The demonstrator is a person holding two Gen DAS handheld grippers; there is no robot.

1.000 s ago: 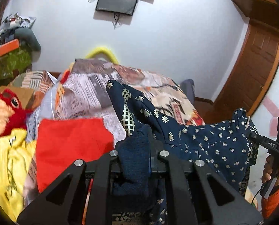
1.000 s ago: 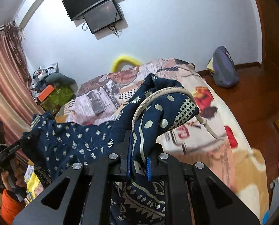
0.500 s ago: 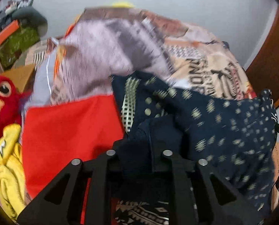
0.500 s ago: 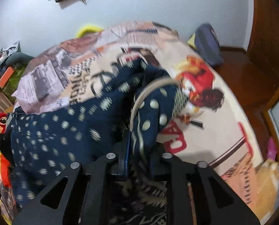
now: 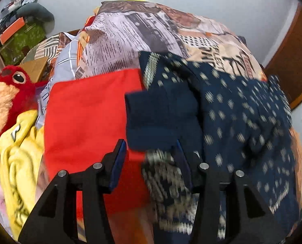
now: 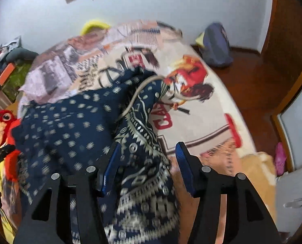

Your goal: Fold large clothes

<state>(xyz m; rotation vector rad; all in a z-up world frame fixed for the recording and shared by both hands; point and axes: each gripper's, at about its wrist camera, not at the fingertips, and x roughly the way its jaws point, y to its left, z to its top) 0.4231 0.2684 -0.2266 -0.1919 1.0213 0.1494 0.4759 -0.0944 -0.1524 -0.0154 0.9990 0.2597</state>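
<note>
Navy garment on bed, left tool, right tool tilted down, opening

— What can't you make out from your end?

— The navy garment is smeared by motion in both wrist views, so I can't read its print cleanly. Its lower part drops behind my left gripper and off the bottom edge. In the right view the same cloth hides most of the red plush toy beside it.

— Are the pads touching it?

— I can't tell. Both sets of jaws are opening, and blurred fabric lies between the fingers of the right gripper.

— Anything else cut off?

— The yellow cloth beside the garment runs out of frame.
</note>
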